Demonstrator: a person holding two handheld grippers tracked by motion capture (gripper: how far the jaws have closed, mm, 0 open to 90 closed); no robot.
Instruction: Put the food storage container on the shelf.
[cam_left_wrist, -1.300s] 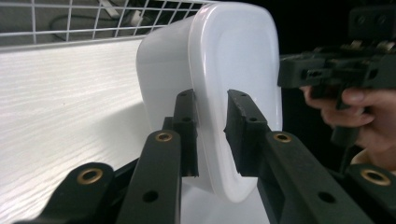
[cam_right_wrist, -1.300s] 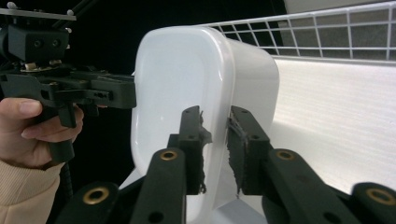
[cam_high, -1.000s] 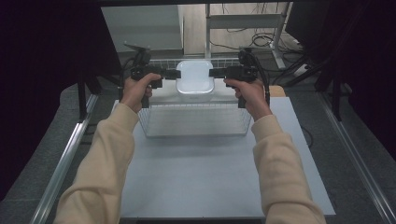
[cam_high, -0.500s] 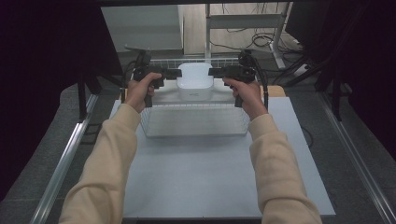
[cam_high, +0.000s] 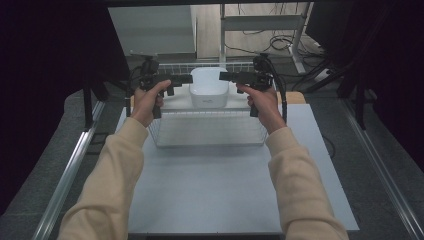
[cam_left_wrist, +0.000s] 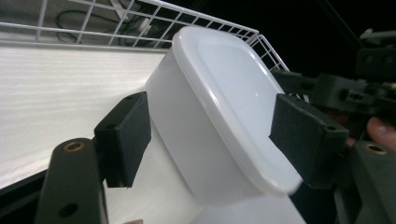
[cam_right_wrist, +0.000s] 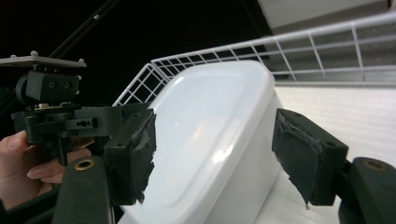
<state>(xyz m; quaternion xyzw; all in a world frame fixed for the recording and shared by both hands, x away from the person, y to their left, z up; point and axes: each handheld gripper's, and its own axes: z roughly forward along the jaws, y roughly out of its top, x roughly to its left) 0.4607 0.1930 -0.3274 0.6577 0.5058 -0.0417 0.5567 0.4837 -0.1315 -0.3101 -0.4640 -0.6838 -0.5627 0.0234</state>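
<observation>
Tabletop: pale blue-grey sheet (cam_high: 220, 190), matte and flat; the near half is bare between the two cream sleeves that come in from the bottom edge.
Sleeves: soft knit, cuffs at the wrists, forearms angled inward toward the basket.
Basket: white wire grid (cam_high: 207, 131), rectangular with thin rods; it sits on the far half of the sheet. The near wall is seen through; the far rim rises behind the container in both gripper views.
Basket floor: pale, finely streaked surface, open to either side of the container.
Container: white plastic tub with a lid (cam_high: 209, 88), rounded corners, smooth and glossy, with a raised lip round the lid. It is at the far middle of the basket, between the two grippers, and shows tilted in both gripper views.
Left gripper: black (cam_high: 186, 79), held in the left hand (cam_high: 146, 100) at the container's left side. Jaws spread, with black foam-faced pads (cam_left_wrist: 127, 135) on either side of the tub; I cannot tell whether they touch.
Right gripper: black (cam_high: 224, 76), held in the right hand (cam_high: 262, 102) at the container's right side. Jaws spread round the tub's end; pad facing is frayed and torn at the edges (cam_right_wrist: 140, 154), with a gap on the far pad's side.
Surround: dark beyond the table; metal rails run along both sides, with a shelf frame and cables on the floor at the far end.
</observation>
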